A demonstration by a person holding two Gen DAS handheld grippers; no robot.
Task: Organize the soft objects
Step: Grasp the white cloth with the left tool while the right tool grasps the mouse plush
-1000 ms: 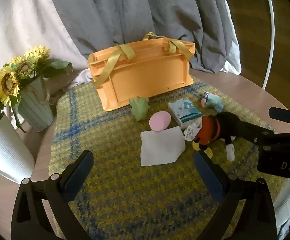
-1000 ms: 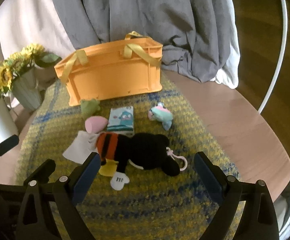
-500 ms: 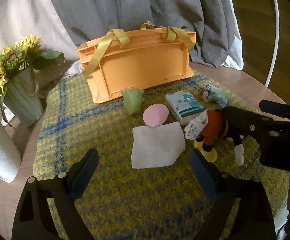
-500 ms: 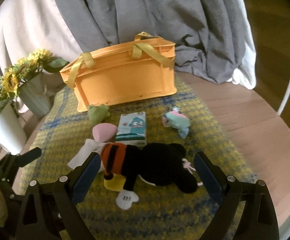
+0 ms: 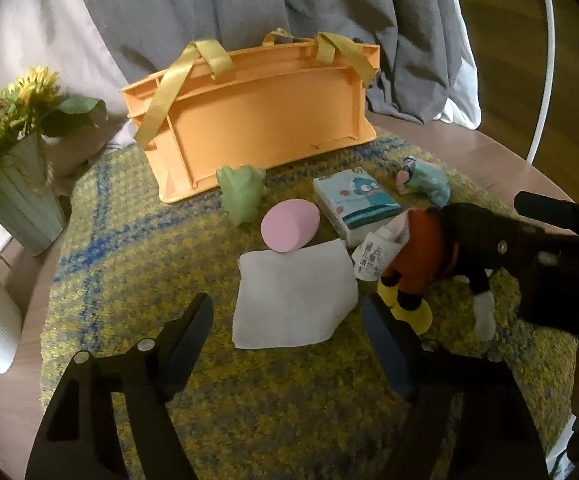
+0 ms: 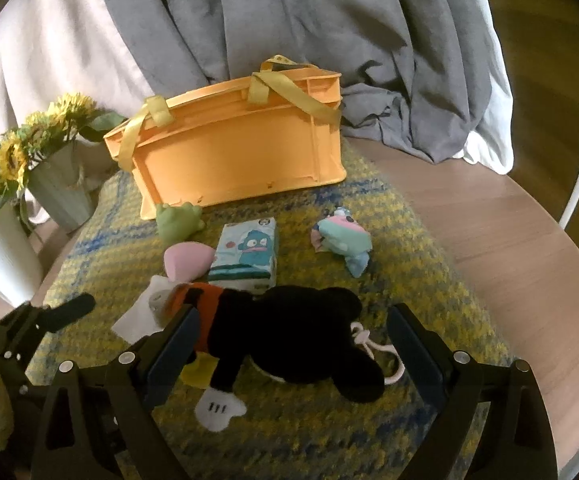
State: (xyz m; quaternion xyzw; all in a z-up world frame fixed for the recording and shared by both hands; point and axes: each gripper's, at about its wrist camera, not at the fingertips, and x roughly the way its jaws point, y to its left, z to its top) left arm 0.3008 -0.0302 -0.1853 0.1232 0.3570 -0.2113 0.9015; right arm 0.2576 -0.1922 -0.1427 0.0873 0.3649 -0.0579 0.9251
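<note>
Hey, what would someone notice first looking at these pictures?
The orange basket with yellow straps stands at the back of the yellow-and-blue mat. In front lies a black plush toy, face down between the open right gripper fingers. Sunflowers stand at the left.

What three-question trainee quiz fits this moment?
1. True or false: the orange bin stands upright.
2. Which toy lies between the right gripper fingers: A frog, B black plush, C pink sponge?
3. What lies ahead of the left gripper?

Key:
1. False; it lies on its side.
2. B; not gripped.
3. White cloth.
</note>
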